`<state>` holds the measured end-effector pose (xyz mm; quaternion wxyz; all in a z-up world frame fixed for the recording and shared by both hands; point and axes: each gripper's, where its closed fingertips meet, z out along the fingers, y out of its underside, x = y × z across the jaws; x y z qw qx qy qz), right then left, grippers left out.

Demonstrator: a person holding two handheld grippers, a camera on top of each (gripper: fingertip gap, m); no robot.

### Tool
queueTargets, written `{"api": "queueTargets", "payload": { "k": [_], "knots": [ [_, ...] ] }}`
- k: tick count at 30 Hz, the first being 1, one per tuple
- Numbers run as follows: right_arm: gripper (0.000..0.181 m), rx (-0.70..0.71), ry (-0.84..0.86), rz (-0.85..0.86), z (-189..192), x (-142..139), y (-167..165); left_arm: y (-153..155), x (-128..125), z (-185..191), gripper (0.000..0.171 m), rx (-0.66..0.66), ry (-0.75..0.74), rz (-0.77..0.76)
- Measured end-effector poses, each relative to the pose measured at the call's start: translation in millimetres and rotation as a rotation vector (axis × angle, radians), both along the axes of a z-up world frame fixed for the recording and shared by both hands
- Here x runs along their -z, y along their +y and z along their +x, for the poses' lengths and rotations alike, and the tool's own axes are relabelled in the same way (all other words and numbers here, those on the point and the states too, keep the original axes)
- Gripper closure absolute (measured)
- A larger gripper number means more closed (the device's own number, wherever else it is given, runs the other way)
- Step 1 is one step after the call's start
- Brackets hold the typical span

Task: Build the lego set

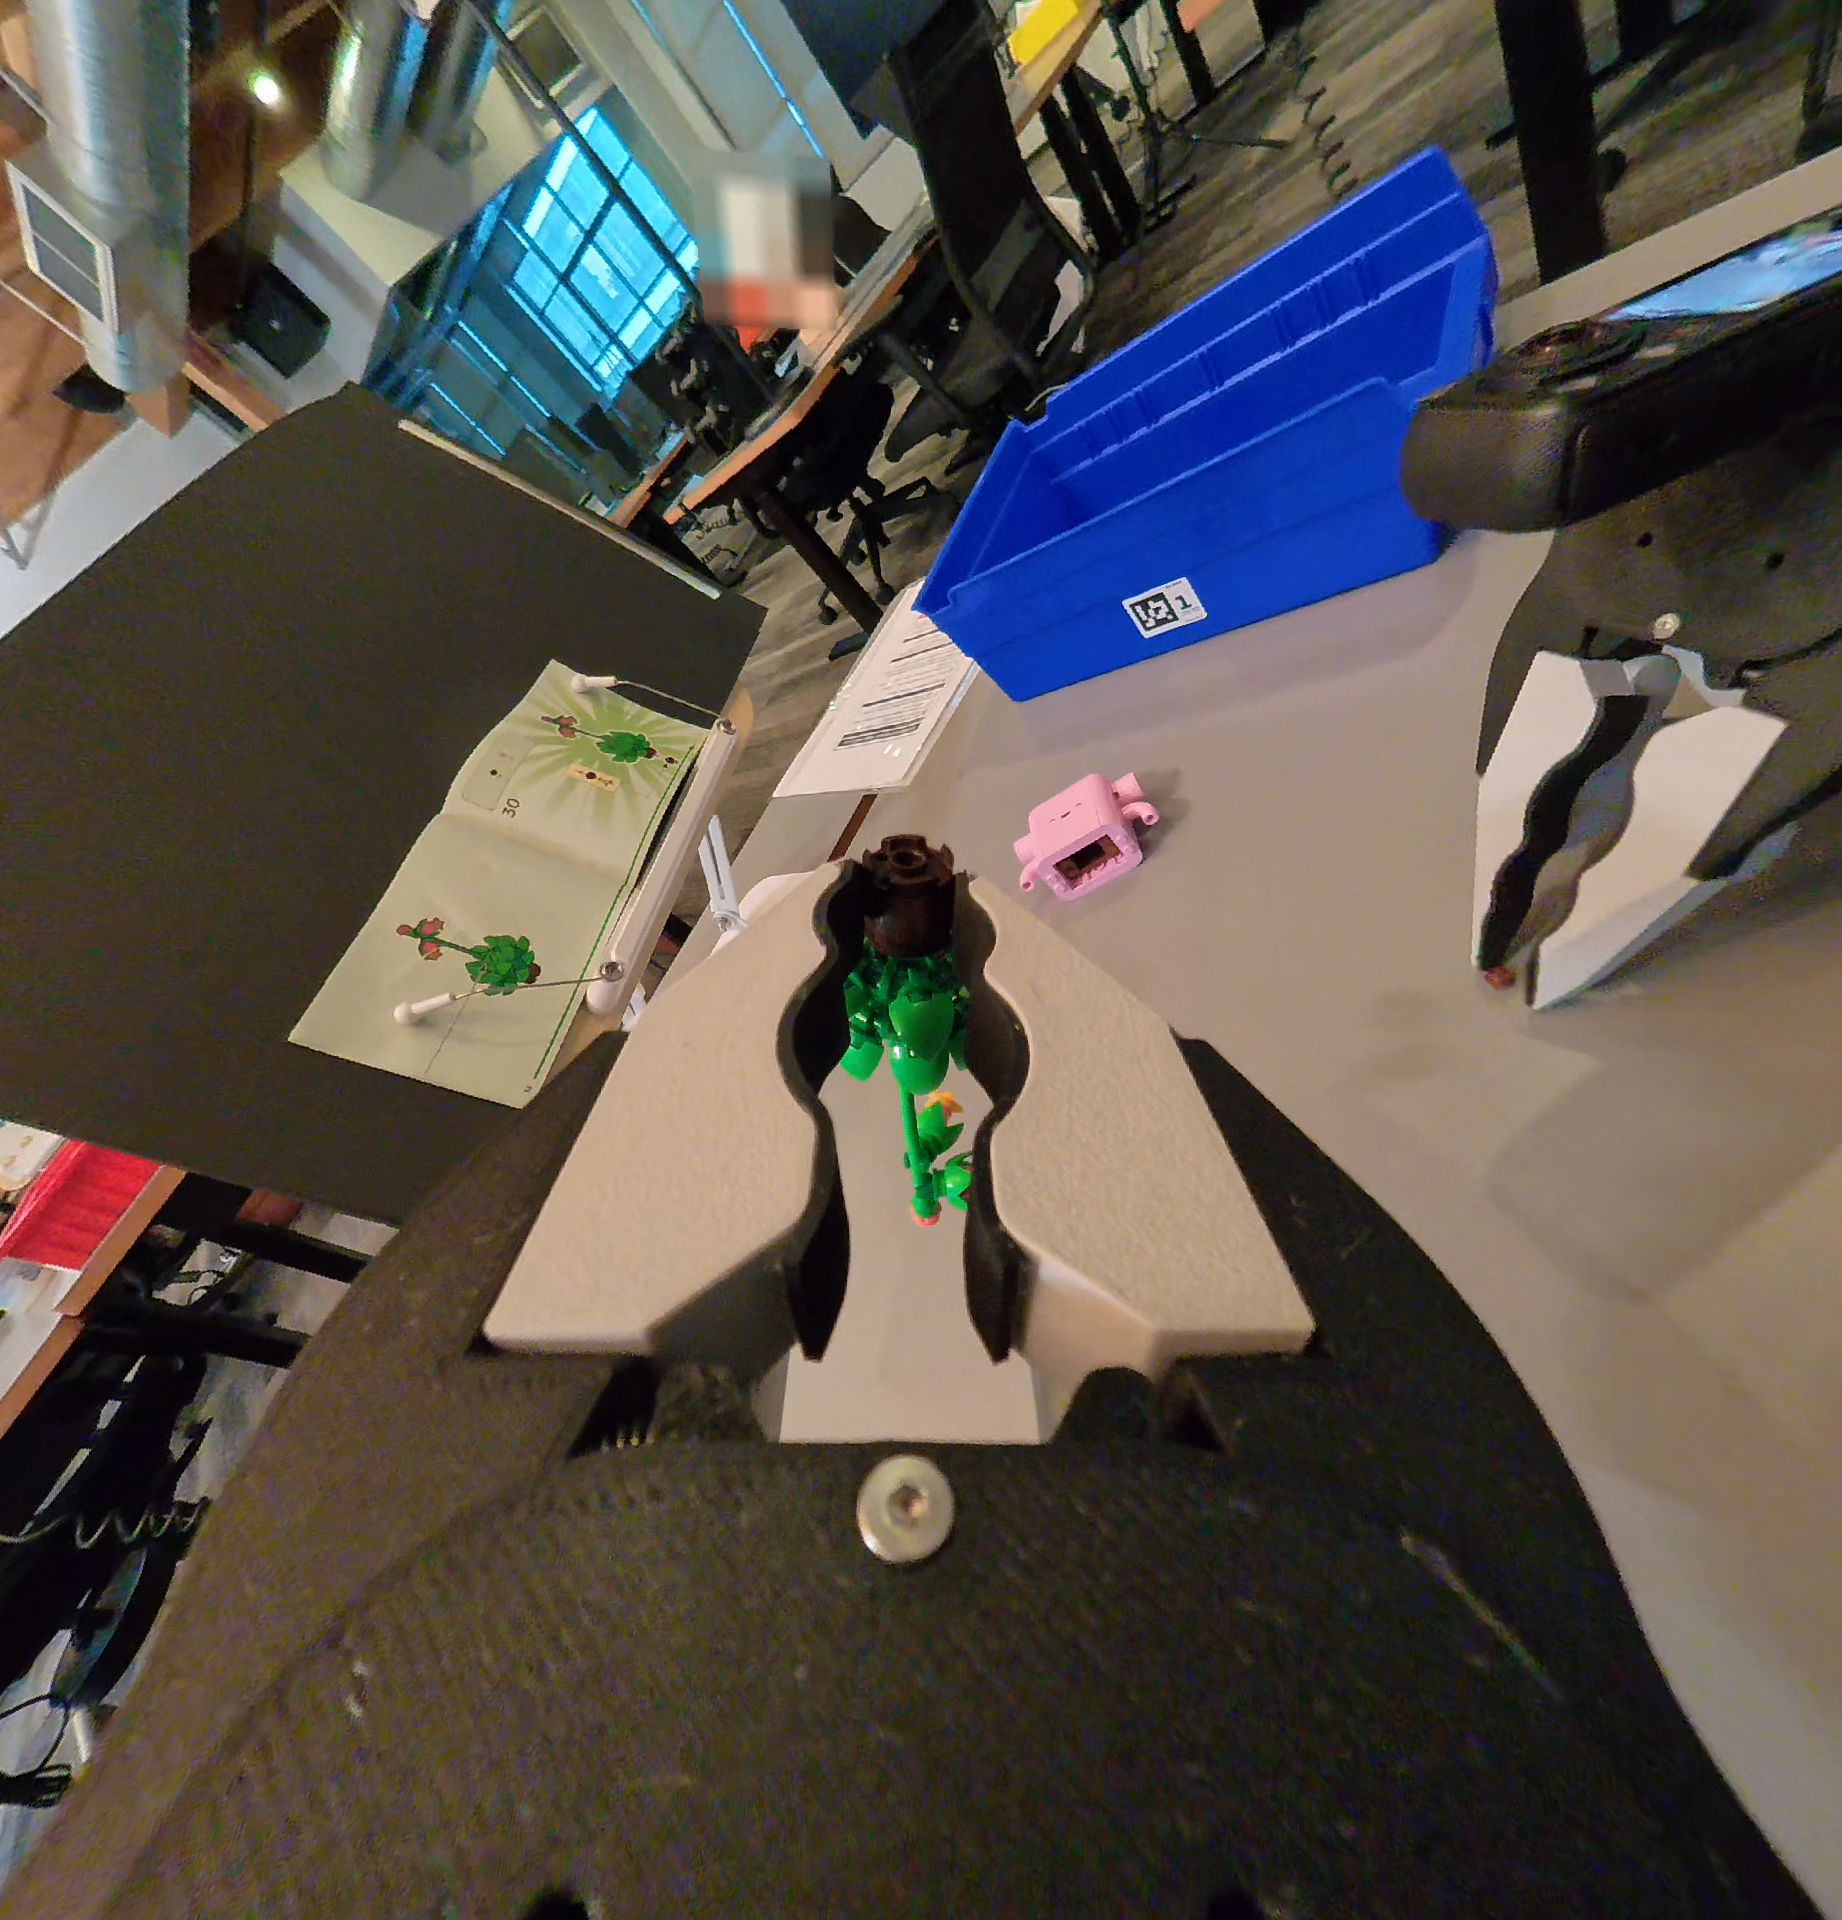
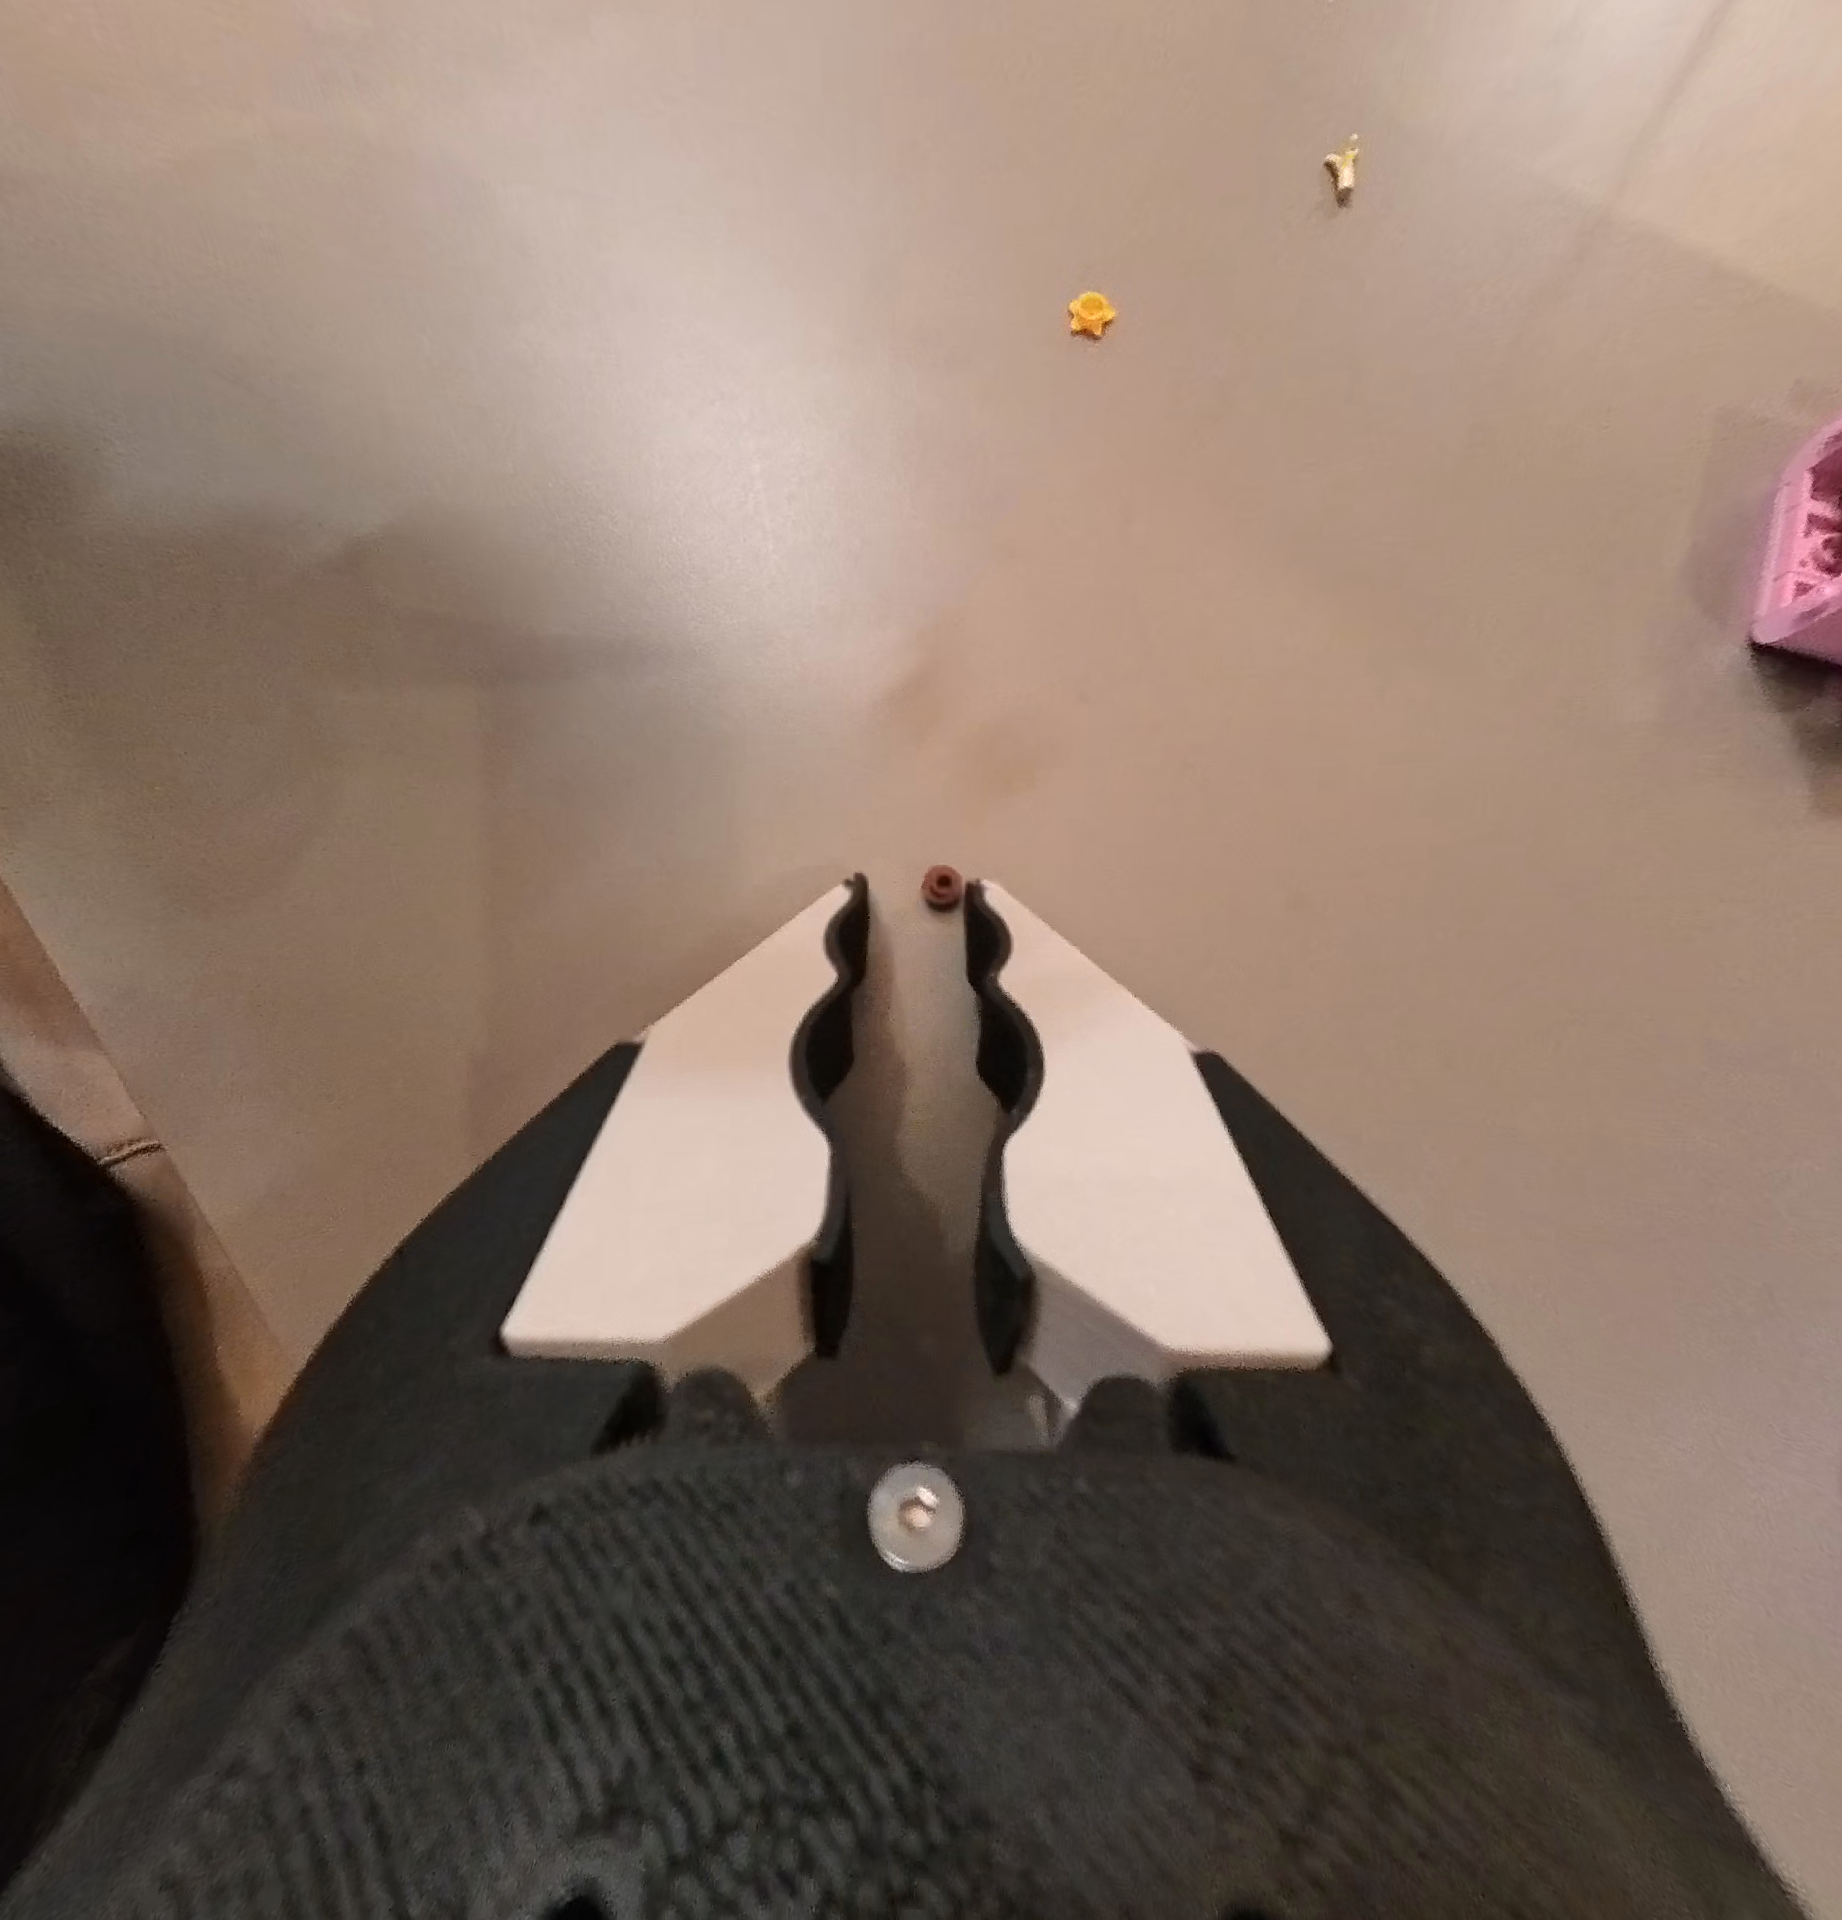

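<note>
- While its dark brown round base piece is clamped between the tips of the left gripper [image 1: 904,902], the green plastic lego plant [image 1: 912,1023], a leafy cluster on a thin stem with small orange and pink bits lower down, is held lengthwise in the gap between the two pale fingers, above the grey tabletop [image 1: 1260,1091].
- A tiny dark red round stud [image 2: 942,889] is seen at the tips of the right gripper [image 2: 915,896]; the jaws are set slightly apart, and the stud lies just beside the right-hand fingertip, whether touching it cannot be told.
- In the left wrist view the right gripper [image 1: 1509,971] is shown pointing down at the table, tips close to the surface, with the red stud at its tip.
- A pink blocky lego piece with a square opening [image 1: 1083,831] is lying on the table between the two grippers.
- A small orange flower-shaped piece [image 2: 1091,313] and a pale yellowish bit [image 2: 1342,175] are lying apart on the table beyond the right gripper.
- A blue plastic bin [image 1: 1260,436] bearing a white sticker is set at the far table edge; its contents cannot be made out.
- An open instruction booklet [image 1: 512,883] is clipped to a black board [image 1: 221,727] on the left.
</note>
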<state>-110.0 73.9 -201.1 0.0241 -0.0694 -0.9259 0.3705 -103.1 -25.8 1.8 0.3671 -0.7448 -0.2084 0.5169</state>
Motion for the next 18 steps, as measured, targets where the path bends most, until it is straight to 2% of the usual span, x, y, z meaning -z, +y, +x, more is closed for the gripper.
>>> {"api": "queueTargets", "payload": {
  "k": [8, 18],
  "knots": [
    [0.164, 0.02, -0.074, -0.037, 0.6, -0.6, 2.1, -3.5, 0.5, -0.5, 0.157, -0.009, -0.003, -0.001],
    [0.176, 0.065, -0.183, -0.068, -7.9, -0.7, -0.2, -3.6, 1.8, -1.8, 0.157, -0.017, -0.003, -0.007]
  ]
}}
